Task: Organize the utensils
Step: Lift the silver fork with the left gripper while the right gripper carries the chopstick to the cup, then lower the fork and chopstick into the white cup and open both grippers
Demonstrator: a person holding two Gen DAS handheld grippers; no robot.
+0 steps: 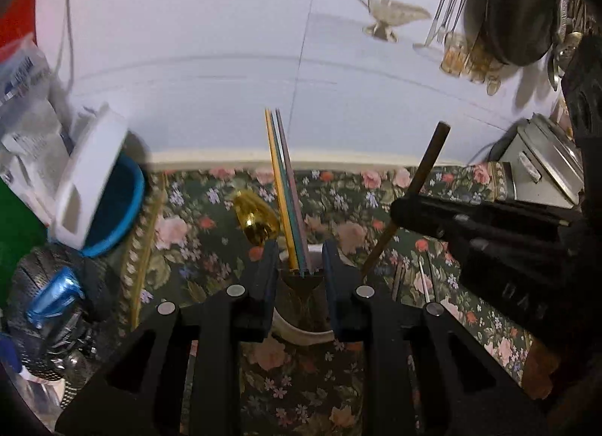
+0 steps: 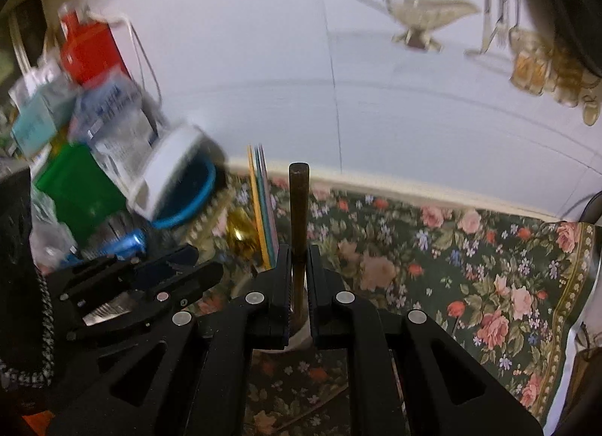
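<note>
Right tool (image 2: 299,274) grips brown stick (image 2: 299,210).

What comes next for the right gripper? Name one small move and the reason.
Probably lower the dark brown wooden stick into the white cup and release. The right gripper grips it upright above the cup, where the coloured chopsticks already stand.
</note>
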